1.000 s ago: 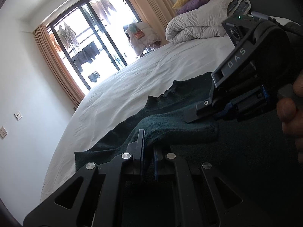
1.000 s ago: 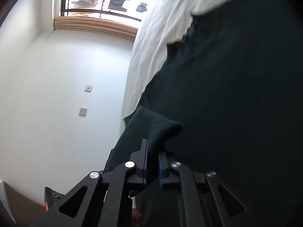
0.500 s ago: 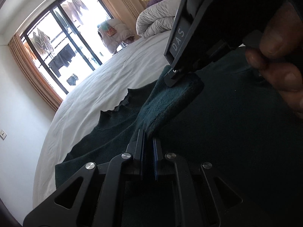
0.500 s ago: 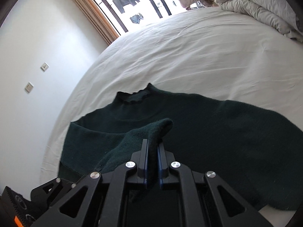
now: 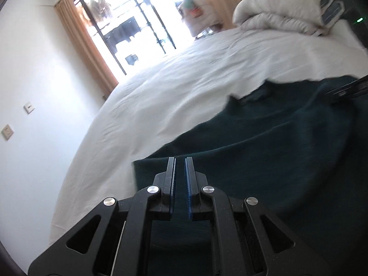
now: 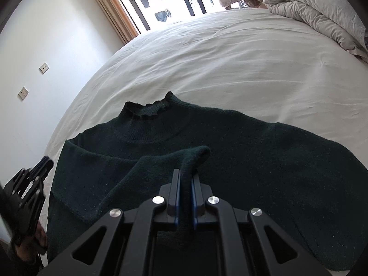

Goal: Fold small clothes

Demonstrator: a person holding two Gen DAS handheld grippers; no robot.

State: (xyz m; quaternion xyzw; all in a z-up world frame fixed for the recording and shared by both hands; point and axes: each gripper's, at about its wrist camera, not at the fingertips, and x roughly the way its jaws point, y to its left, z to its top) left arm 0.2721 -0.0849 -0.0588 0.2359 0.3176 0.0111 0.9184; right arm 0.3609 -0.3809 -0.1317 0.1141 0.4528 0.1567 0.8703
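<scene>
A dark green knitted sweater with a frilled high collar (image 6: 207,161) is lying front-up on the white bedsheet (image 6: 230,57), at the near edge of the bed, with its collar pointing toward the far side where the glass balcony doors (image 5: 138,34) are letting in bright light. Its body is running near to far, while the widest spread is going left to right across the shoulders and out along the right sleeve. The folding is looking barely begun: the left sleeve (image 6: 161,168) is being drawn in over the chest, the right sleeve is lying spread flat on the sheet, and the body is showing no crease yet, so the second sleeve and the lengthwise fold are judged still to do. The right gripper (image 6: 185,184) is clamping the cuff end of the left sleeve between its blue-lined fingers, holding it above the middle of the chest. The left gripper (image 5: 180,174) is pressed closed with only a slim gap between its pads and nothing visibly caught in it, hovering over the sweater's near left part; the right wrist view is showing it at the far left beside the folded shoulder. A rumpled pale grey duvet (image 6: 310,11) is lying heaped at the far right of the bed
</scene>
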